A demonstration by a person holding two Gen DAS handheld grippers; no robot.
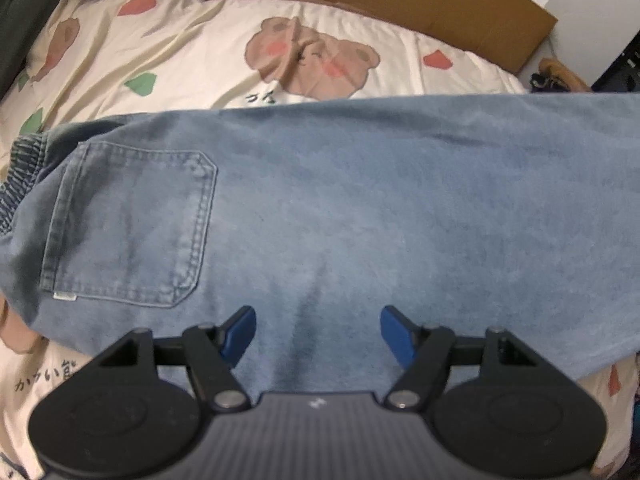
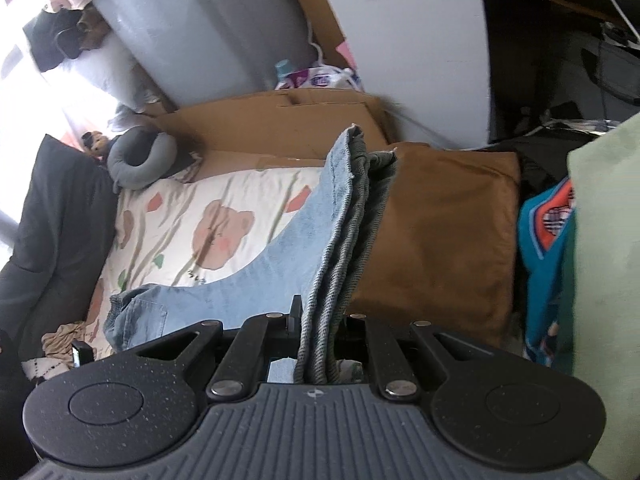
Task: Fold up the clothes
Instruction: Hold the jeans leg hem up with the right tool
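Right now I'm partway through folding the jeans (image 1: 360,200), which lie across the bear-print sheet (image 1: 192,52) on the bed. My right gripper (image 2: 320,328) is clamped on the bunched leg hems (image 2: 352,184) and holds them lifted off the bed, while the seat and back pocket (image 1: 128,228) lie flat. My left gripper (image 1: 318,332) hovers over the thigh with its jaws apart, gripping nothing. Next, I judge, the hems should be carried over toward the waistband (image 1: 16,184), with the left gripper pinning the crease so the denim doesn't slide.
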